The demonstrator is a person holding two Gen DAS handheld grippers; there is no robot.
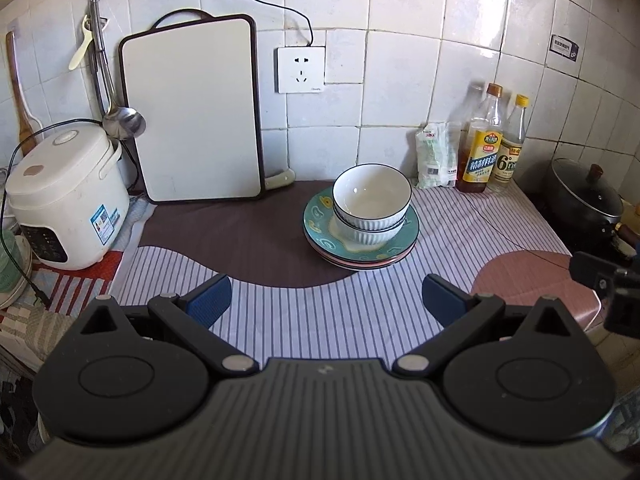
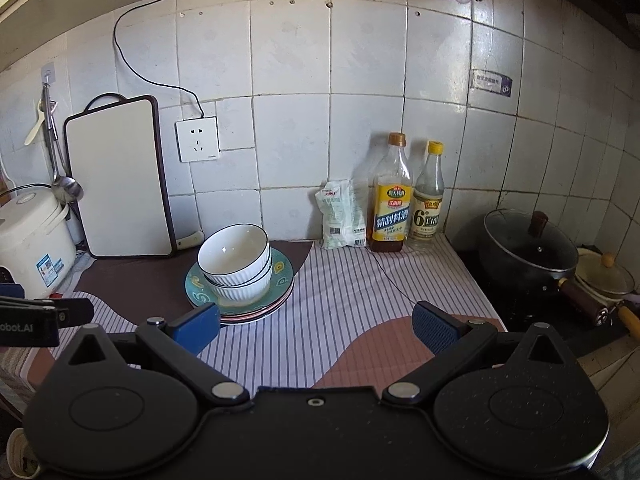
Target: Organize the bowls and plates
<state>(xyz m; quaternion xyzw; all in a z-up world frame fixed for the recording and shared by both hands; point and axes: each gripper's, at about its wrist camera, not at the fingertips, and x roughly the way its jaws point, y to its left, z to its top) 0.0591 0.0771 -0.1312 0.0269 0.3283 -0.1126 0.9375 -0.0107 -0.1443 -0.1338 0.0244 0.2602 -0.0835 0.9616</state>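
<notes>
Flanking stacked bowls [image 1: 372,200], cutting board [image 1: 196,112], bottles [image 1: 494,144]

The wall [image 2: 360,60] is all white square tiles, a bit old and stained. A white socket [image 1: 301,70] sits in the middle of it, and a black wire [image 2: 132,68] runs up from it toward the top. A big white board [image 1: 196,112] leans on the wall at the left. A ladle [image 1: 120,116] hangs from a hook in the upper left. The counter has a striped cloth [image 1: 320,312] with brown and pink patches. A white rice cooker [image 1: 64,196] stands at the far left. Two bottles [image 2: 408,196] stand by the wall at the right. A black pot [image 2: 528,248] sits at the far right. Soft daylight fills the room.
</notes>
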